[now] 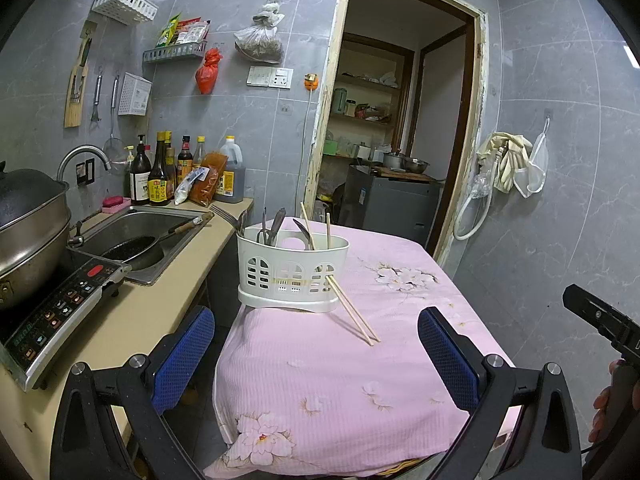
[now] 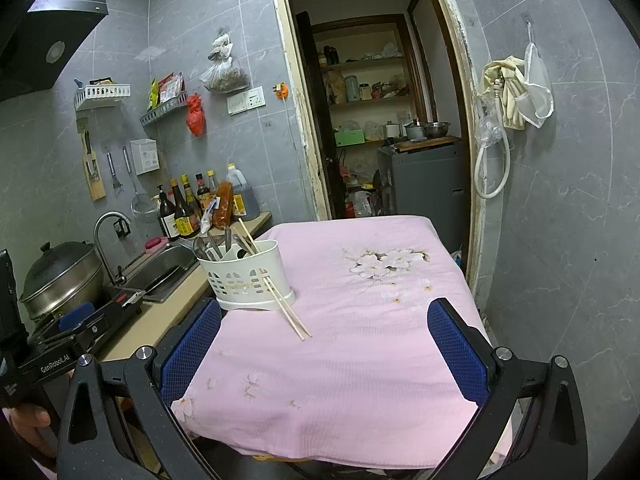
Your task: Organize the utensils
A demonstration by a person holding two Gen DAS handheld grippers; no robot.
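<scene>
Where pink cloth (image 1: 320, 380) dimples, slotted white caddy (image 1: 292, 276).

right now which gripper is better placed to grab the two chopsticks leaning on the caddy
Probably the right gripper: the chopsticks on the pink cloth against the caddy lie nearer its open jaws. The left gripper, also open, sits farther back.

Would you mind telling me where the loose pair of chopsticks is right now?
The loose chopsticks lie on the pink tablecloth, leaning against the front right of the white utensil caddy, in both wrist views ahead of the open fingers.
</scene>
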